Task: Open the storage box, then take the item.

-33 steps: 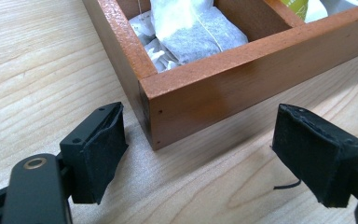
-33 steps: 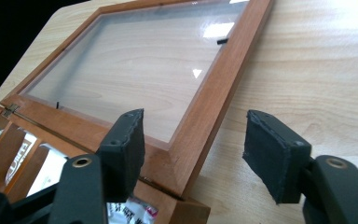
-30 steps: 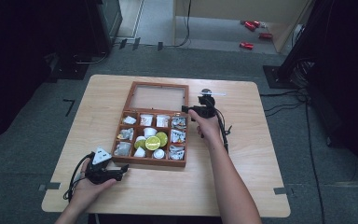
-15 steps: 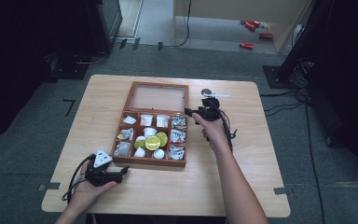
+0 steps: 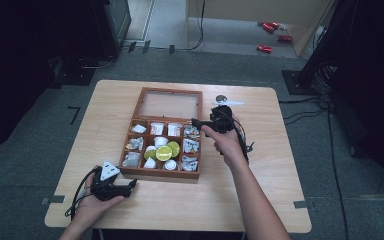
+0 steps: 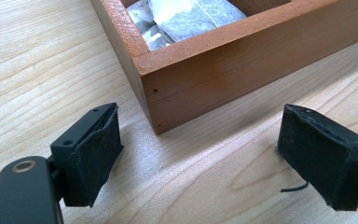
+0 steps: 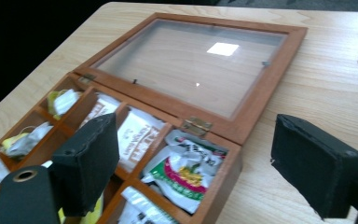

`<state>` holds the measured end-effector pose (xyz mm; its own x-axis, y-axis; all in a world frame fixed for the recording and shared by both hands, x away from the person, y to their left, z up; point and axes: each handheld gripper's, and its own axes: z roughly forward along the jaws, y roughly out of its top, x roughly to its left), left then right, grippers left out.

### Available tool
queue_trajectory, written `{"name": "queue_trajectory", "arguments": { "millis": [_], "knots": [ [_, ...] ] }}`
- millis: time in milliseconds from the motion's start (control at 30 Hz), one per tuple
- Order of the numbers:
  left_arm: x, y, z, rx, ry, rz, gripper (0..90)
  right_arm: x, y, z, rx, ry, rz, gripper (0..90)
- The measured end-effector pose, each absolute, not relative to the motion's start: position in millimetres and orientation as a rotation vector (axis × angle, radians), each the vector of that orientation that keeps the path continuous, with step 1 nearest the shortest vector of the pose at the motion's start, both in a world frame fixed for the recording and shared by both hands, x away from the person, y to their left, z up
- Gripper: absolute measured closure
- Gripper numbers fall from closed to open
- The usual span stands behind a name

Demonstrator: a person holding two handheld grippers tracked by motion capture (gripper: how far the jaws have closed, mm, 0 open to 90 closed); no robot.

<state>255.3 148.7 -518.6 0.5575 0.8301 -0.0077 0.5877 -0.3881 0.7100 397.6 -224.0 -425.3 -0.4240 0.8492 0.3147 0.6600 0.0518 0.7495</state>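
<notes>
Your left gripper [image 5: 128,187] low on counter [image 5: 280,170], fingers [image 6: 91,154] just opened wide, empty, flanking near corner of wooden box [image 5: 152,172]. Box mid-counter, lid [image 5: 170,104] flat open. Your right gripper [image 5: 196,121] over far-right compartment, fingers just spreading, empty.

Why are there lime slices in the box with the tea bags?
That is the odd bit: lime slices sit in the wooden box among packets and small white cups. Nothing looks spilled or broken, and the glass lid lies flat open.
</notes>
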Motion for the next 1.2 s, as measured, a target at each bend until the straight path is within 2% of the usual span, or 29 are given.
{"name": "queue_trajectory", "arguments": {
  "millis": [533, 767, 967, 1200],
  "knots": [
    [254.1, 148.4, -518.6, 2.120, 1.129, 0.460, 14.0, 367.7, -196.1, -408.6, 1.411, 2.185, 1.323, 15.3],
    [254.2, 149.1, -518.5, 2.113, 1.131, 0.453, 14.1, 362.4, -188.5, -413.9, 1.389, 2.208, 1.302, 16.6],
    [254.2, 148.2, -518.6, 2.122, 1.127, 0.463, 14.1, 353.6, -177.7, -418.0, 1.342, 2.245, 1.326, 22.0],
    [255.5, 148.1, -518.5, 2.119, 1.124, 0.456, 14.1, 345.8, -165.8, -424.0, 1.307, 2.284, 1.334, 22.6]
  ]
}}
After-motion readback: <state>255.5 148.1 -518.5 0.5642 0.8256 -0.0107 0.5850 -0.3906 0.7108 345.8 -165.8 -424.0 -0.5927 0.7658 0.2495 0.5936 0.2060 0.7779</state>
